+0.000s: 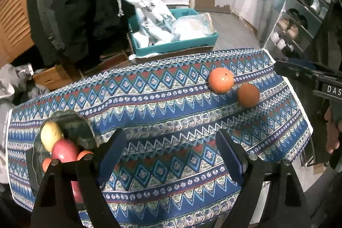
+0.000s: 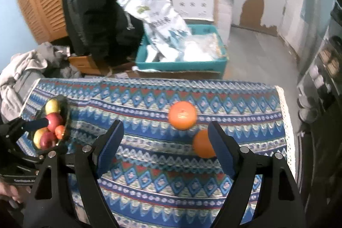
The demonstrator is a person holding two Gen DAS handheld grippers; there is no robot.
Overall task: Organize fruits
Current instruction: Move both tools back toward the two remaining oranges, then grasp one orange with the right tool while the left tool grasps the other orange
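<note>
Two oranges are sitting loose on the bench (image 2: 149,164), well apart from the bowl (image 2: 65,119) that is already holding apples and small oranges. The near orange (image 2: 203,144) is lying just beside the far orange (image 2: 182,115), on the bowl's far side. The right claw (image 2: 165,147) is hanging wide and empty, its right finger crossing the near orange. The left claw (image 1: 171,155) is gaping empty beside the bowl. Judging by this, a pickup is starting: next, centring the right claw over the near orange and closing.

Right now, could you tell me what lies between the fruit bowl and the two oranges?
Only bare patterned tablecloth between bowl and oranges, shown in both wrist views.
</note>
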